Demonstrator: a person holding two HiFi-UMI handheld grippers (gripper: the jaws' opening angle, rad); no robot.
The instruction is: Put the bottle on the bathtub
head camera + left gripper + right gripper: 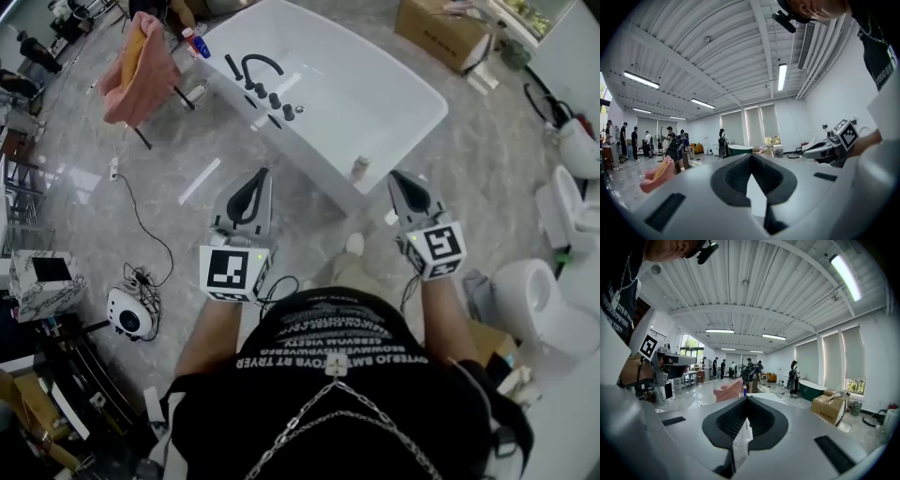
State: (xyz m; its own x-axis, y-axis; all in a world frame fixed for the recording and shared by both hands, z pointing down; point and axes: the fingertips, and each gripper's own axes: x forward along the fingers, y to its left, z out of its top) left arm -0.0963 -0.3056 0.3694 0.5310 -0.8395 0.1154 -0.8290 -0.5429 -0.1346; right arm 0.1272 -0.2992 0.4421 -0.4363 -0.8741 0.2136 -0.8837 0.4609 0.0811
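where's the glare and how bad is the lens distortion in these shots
Head view: the glossy floor mirrors a bright streak, the white bathtub is nearly blown out, and the edges bow. Left gripper view: strong fisheye, dark corners, a glaring ceiling light. Right gripper view: same fisheye and dark corners, a bright tube light.

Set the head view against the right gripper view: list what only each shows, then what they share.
Only the head view: the black faucet, a small bottle standing on the near rim of the white bathtub, and toilets. Only the right gripper view: ceiling lights, people standing far off, a dark green tub. Both: the pink towel, the cardboard box, the left tool and the right tool, shut with nothing between its jaws.
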